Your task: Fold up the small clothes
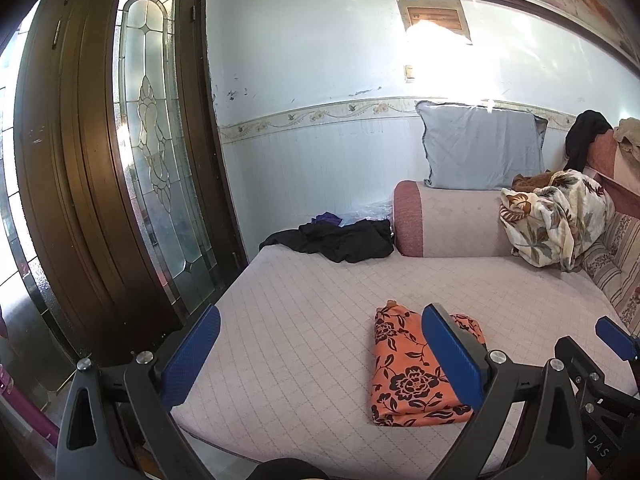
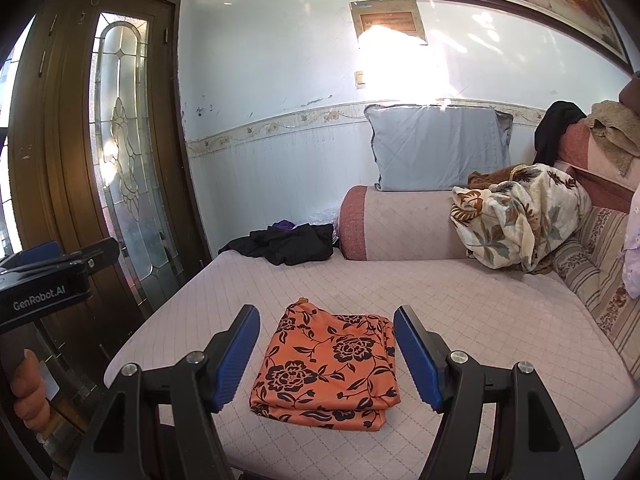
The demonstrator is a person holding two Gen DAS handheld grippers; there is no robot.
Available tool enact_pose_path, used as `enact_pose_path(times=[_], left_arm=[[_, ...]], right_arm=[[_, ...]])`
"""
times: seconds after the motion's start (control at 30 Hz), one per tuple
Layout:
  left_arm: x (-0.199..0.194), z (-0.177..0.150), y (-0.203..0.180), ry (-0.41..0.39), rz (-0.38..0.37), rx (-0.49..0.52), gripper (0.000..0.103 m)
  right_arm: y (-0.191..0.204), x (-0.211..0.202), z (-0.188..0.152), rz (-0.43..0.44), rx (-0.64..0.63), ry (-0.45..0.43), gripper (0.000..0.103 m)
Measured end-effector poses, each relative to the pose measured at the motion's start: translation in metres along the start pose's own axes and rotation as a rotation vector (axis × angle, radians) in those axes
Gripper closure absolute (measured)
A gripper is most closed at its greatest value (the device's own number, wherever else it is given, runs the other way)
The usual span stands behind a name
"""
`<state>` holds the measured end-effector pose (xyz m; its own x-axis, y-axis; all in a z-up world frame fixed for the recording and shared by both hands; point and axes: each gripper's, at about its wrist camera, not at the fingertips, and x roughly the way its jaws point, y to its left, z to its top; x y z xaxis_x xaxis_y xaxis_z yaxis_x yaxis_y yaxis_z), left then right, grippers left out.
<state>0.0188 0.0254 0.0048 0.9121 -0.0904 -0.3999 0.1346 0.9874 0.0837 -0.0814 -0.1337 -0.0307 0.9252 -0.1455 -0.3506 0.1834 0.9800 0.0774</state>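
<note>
Your left tool (image 1: 320, 354) and right tool (image 2: 326, 354) both hung with fingers apart, gripping nothing. The folded orange cloth (image 2: 326, 364) lay flat on the sofa (image 2: 460, 312) near its front edge; black clothes (image 2: 288, 246) sat at the far-left corner.

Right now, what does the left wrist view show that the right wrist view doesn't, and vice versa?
Left wrist only: a purple object at the lower left edge, and the right tool poking in at the right; the left tool's finger overlaps the folded orange floral garment.

Right wrist only: the left tool body marked GenRobot.AI, the hand gripping it, and the garment whole between open fingers.

Both: the black clothes pile, grey pillow, floral blanket, glass door. Both tools are open, holding nothing.
</note>
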Motion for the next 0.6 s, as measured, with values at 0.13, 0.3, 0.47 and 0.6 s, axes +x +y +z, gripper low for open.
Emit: enact_pose_path(times=[0.13,0.3,0.47,0.6], left_arm=[[-0.0006,0.0010,0.0018,-0.003,-0.003,-0.005,0.002],[-0.0029,0.0023,0.0038,-0.011,-0.008,-0.013,0.002],[-0.0025,0.0022,0.0044,-0.013,-0.020,-0.012,0.002],[-0.0016,0.0017,0.0048,-0.014,-0.022,-0.010,0.002]], right_arm=[[0.0022,0.0024,-0.0004,-0.006,-0.002,0.006,0.030],[0.0018,0.0045,0.0001,-0.024,0.011,0.012,0.030],[0.0013,0.0040,0.0018,-0.031,0.024,0.009,0.030],[0.0028,0.0050,0.0026,-0.029,0.025,0.008,0.030]])
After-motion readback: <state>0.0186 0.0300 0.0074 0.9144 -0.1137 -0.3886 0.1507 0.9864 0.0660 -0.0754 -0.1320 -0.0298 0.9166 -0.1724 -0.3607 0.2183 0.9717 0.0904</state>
